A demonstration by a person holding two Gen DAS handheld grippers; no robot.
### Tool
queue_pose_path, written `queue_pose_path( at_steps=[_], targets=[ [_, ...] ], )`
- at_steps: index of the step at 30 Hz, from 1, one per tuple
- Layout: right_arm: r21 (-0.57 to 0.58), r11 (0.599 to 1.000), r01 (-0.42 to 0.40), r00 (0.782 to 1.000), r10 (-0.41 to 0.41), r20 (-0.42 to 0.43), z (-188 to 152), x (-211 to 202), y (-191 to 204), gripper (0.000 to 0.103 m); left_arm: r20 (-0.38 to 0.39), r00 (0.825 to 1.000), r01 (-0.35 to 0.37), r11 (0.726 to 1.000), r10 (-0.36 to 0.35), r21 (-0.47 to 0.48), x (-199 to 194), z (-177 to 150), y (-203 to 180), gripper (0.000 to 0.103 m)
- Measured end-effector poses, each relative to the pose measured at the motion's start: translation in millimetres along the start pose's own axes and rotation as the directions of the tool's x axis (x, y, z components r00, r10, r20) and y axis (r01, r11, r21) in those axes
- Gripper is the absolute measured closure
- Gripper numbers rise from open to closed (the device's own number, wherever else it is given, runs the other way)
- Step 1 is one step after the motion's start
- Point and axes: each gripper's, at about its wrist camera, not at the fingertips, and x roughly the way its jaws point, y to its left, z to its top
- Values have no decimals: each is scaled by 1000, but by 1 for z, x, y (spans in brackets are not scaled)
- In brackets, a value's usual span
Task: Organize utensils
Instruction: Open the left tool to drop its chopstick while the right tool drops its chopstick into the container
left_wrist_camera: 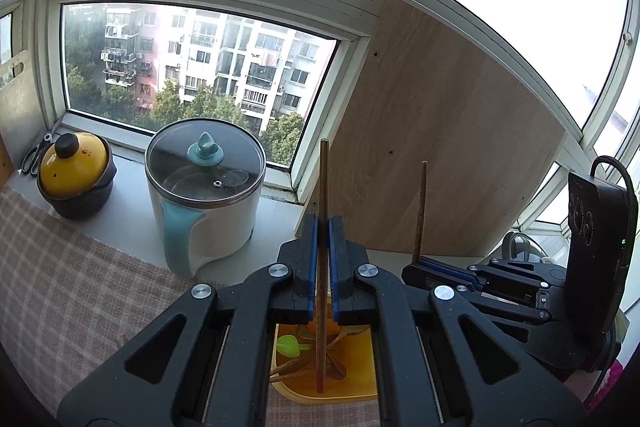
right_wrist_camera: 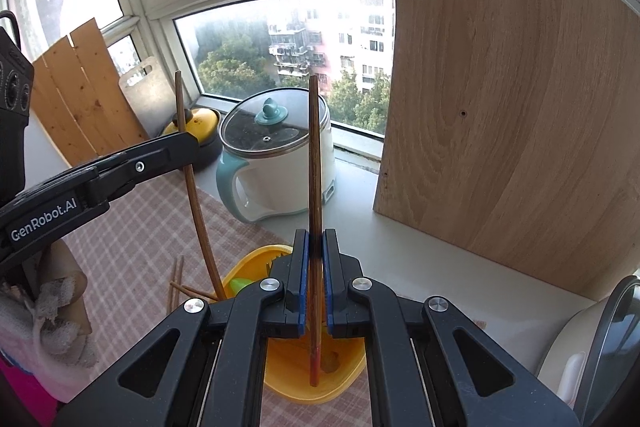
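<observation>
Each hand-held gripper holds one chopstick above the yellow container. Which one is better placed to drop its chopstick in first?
Probably the left hand-held gripper: its chopstick already has its tip inside the yellow container.

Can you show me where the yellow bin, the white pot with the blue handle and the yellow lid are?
yellow bin [right_wrist_camera: 280,383]: right wrist view, front rim.
white pot [left_wrist_camera: 228,223]: left wrist view, side wall.
yellow lid [left_wrist_camera: 76,163]: left wrist view, dome.

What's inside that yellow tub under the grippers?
The yellow tub holds wooden chopsticks, a green utensil and wooden spoons. The left gripper covers the rest.
</observation>
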Motion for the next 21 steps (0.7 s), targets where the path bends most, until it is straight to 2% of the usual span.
queue_pose_path(
  at_steps=[17, 18, 19, 20, 21],
  targets=[
    [18, 1000, 23, 1000, -23, -17, -11, -5, -5, 98, -55, 999, 3, 1000, -2, 24, -5, -17, -6, 100],
    [18, 1000, 26, 1000, -25, -17, -12, -6, -5, 98, -58, 998, 0, 1000, 1, 24, -5, -18, -6, 98],
    [18, 999, 29, 999, -29, -17, -13, -7, -5, 97, -60, 998, 1, 1000, 0, 21, -7, -19, -5, 90],
    [18, 999, 33, 999, -33, -16, -14, -8, -4, 91, -59, 998, 4, 1000, -3, 20, -9, -20, -5, 84],
    [19, 999, 35, 999, -35, -15, -14, -9, -4, 87, -56, 998, 4, 1000, -3, 22, -11, -21, -6, 83]
  ],
)
